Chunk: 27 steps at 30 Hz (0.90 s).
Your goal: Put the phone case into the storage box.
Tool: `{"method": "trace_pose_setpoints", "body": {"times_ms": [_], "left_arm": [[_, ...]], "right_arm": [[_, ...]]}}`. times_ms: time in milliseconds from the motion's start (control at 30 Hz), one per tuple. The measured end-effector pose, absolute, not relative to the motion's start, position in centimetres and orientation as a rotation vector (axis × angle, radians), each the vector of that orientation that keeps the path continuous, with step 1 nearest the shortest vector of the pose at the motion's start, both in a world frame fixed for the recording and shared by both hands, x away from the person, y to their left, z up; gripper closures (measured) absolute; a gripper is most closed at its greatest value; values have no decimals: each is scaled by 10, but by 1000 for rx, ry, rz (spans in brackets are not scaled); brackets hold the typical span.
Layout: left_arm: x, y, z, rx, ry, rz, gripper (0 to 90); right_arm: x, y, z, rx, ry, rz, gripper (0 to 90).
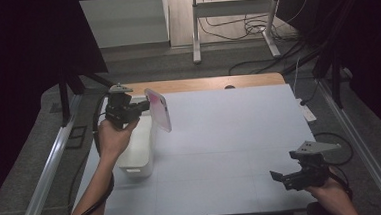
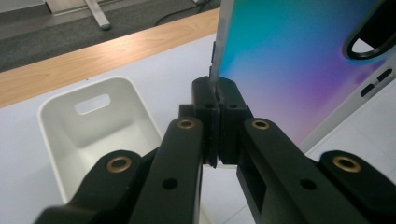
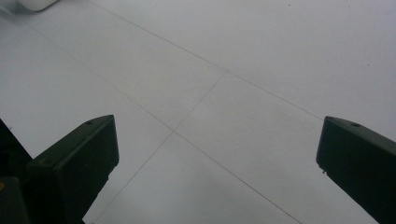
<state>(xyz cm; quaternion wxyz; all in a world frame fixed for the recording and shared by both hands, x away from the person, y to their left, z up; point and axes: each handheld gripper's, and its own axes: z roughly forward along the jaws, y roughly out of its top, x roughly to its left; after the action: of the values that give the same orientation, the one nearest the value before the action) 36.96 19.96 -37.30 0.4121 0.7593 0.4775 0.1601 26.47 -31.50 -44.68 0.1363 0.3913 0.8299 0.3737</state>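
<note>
The left gripper (image 1: 139,106) pinched the edge of a phone (image 1: 158,109), its 2 jaws pressed together on it, holding it tilted in the air above the white bin (image 1: 137,150). The right gripper (image 1: 282,177) hovered low over the table (image 1: 230,135), jaws spread wide, holding nothing. The phone's top was cut off in the left gripper view.

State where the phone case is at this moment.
In the high view, the phone case is held off the table at upper left, clamped by its edge in the left gripper, just above and right of the white bin.
</note>
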Motion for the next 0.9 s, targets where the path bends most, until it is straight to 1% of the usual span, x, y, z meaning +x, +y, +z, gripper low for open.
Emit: {"method": "trace_pose_setpoints", "body": {"times_ms": [500,900], "left_arm": [[384,220,-374,1894,1270,463,881],[398,234,-378,1846,1344,521,881]], "right_arm": [[264,-314,-447,1134,2398,1063,0],[264,-313,-448,1123,2409,1044,0]]}}
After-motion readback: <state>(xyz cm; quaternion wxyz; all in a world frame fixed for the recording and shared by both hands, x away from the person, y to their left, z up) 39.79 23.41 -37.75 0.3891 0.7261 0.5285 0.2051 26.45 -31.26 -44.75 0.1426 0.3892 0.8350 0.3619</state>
